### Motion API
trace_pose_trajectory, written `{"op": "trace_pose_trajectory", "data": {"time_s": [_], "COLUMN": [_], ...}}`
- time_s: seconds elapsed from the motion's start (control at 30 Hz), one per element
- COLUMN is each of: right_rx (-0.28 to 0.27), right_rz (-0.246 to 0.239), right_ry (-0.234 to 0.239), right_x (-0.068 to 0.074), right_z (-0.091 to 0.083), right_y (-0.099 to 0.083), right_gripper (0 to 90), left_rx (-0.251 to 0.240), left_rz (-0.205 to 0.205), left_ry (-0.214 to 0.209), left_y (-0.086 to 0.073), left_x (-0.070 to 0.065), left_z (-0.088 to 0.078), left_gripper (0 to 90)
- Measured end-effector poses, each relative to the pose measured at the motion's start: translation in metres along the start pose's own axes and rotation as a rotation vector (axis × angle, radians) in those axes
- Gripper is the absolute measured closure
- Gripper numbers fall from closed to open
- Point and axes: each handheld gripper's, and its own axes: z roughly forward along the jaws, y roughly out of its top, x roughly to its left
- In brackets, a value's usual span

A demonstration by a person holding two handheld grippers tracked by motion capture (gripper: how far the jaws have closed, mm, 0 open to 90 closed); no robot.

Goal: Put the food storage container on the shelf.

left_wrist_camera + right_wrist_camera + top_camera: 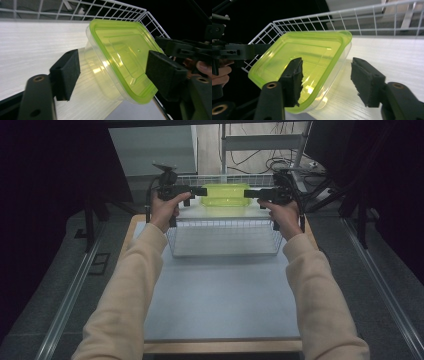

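Container [225,195], green-lidded, sits in the wire basket [225,237] at the bench's [220,295] far end; from the high view, placing looks done and only pulling back is left. Left tongs [201,191] and right tongs [248,194] point inward at its ends, hands level, forearms outstretched. Left gripper view: container [120,62] between released tongs [112,72], pads clear. Right gripper view: right tongs [325,80] straddle its edge [304,62], open, not gripping.

A pale counter [220,295] with a wooden edge stands on grey floor [55,270]. Behind it, cables [260,162] lie beneath a metal shelf [262,142].
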Motion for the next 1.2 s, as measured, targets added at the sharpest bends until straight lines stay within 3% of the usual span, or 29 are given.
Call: {"op": "trace_pose_trajectory", "data": {"time_s": [0.07, 0.17, 0.27, 0.43, 0.73, 0.83, 0.93, 0.97, 1.07, 1.13, 1.17, 1.2], "right_rx": [-0.015, -0.042, -0.052, -0.056, -0.018, -0.011, -0.012, -0.012, -0.006, 0.021, 0.021, 0.040], "right_rz": [-0.022, -0.053, -0.082, -0.126, -0.190, -0.215, -0.239, -0.239, -0.263, -0.241, -0.241, -0.238], "right_ry": [0.005, 0.038, 0.059, 0.100, 0.143, 0.153, 0.165, 0.165, 0.169, 0.189, 0.189, 0.188], "right_x": [0.003, 0.008, 0.013, 0.017, 0.016, 0.017, 0.018, 0.018, 0.019, 0.015, 0.015, 0.013], "right_z": [-0.006, -0.017, -0.029, -0.051, -0.078, -0.084, -0.093, -0.093, -0.097, -0.096, -0.096, -0.096], "right_y": [-0.001, -0.005, -0.015, -0.037, -0.103, -0.123, -0.151, -0.151, -0.175, -0.200, -0.200, -0.217], "right_gripper": [39.0, 37.1, 35.9, 35.8, 34.7, 33.7, 32.7, 32.7, 32.3, 31.2, 31.2, 30.8], "left_rx": [-0.009, -0.006, 0.002, -0.031, -0.031, -0.013, -0.009, -0.006, -0.004, -0.008, 0.002, 0.008], "left_rz": [0.018, 0.091, 0.135, 0.160, 0.255, 0.253, 0.268, 0.273, 0.284, 0.281, 0.278, 0.276], "left_ry": [0.004, 0.025, 0.027, 0.001, 0.011, -0.012, -0.011, -0.009, -0.003, 0.009, 0.008, 0.009], "left_y": [-0.002, -0.010, -0.021, -0.051, -0.125, -0.148, -0.170, -0.178, -0.199, -0.213, -0.221, -0.229], "left_x": [-0.004, -0.012, -0.019, -0.028, -0.040, -0.039, -0.038, -0.037, -0.033, -0.031, -0.029, -0.028], "left_z": [-0.006, -0.015, -0.024, -0.041, -0.062, -0.066, -0.072, -0.074, -0.079, -0.081, -0.081, -0.081], "left_gripper": [24.7, 24.3, 23.3, 23.2, 23.0, 22.6, 22.4, 22.4, 22.5, 22.9, 22.9, 23.0]}}
